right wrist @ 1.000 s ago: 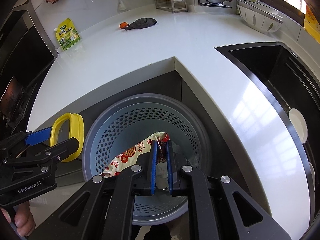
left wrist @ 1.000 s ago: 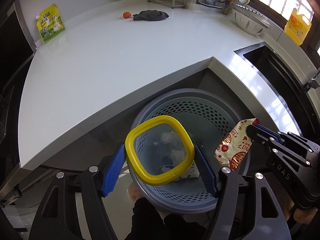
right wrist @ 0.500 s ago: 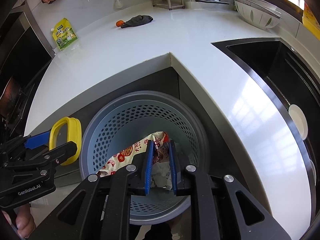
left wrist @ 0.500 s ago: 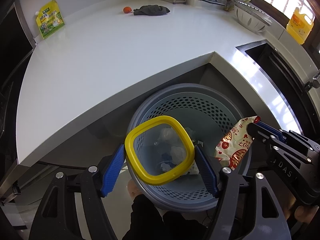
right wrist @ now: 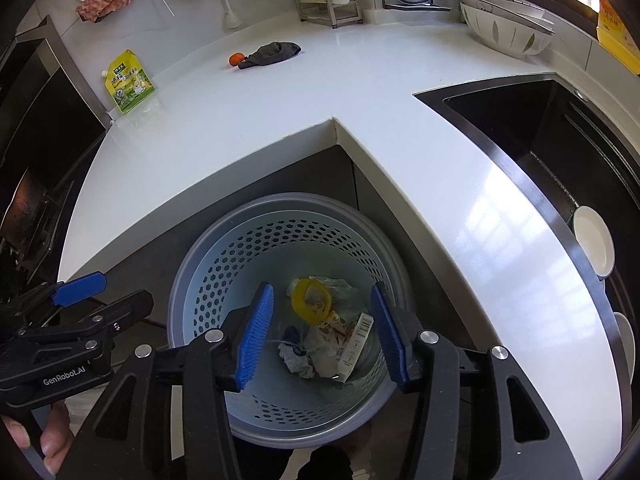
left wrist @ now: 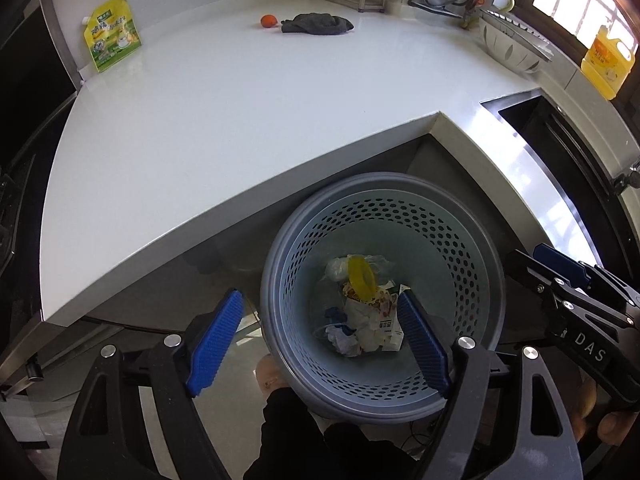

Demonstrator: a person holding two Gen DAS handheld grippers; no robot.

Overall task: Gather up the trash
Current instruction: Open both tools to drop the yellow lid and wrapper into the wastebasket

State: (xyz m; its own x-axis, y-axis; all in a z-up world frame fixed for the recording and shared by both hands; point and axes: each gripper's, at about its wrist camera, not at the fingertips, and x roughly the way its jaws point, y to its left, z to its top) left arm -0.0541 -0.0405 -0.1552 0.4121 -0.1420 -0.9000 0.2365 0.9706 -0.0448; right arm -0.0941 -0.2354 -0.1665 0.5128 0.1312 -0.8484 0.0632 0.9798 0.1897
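Beyond the spread blue pads of the left gripper (left wrist: 318, 338), the crumpled trash (left wrist: 362, 320) at the bottom of the perforated bin (left wrist: 460, 240) is a jumble of paper and wrappers too small to tell apart, and the pad on the gripper's right covers part of a white carton (left wrist: 390, 330). The bin's near rim is hidden behind the gripper's black frame. Far ahead and right of the right gripper (right wrist: 318, 336), a yellow bottle (right wrist: 616, 28) is cut off by the picture's edge.
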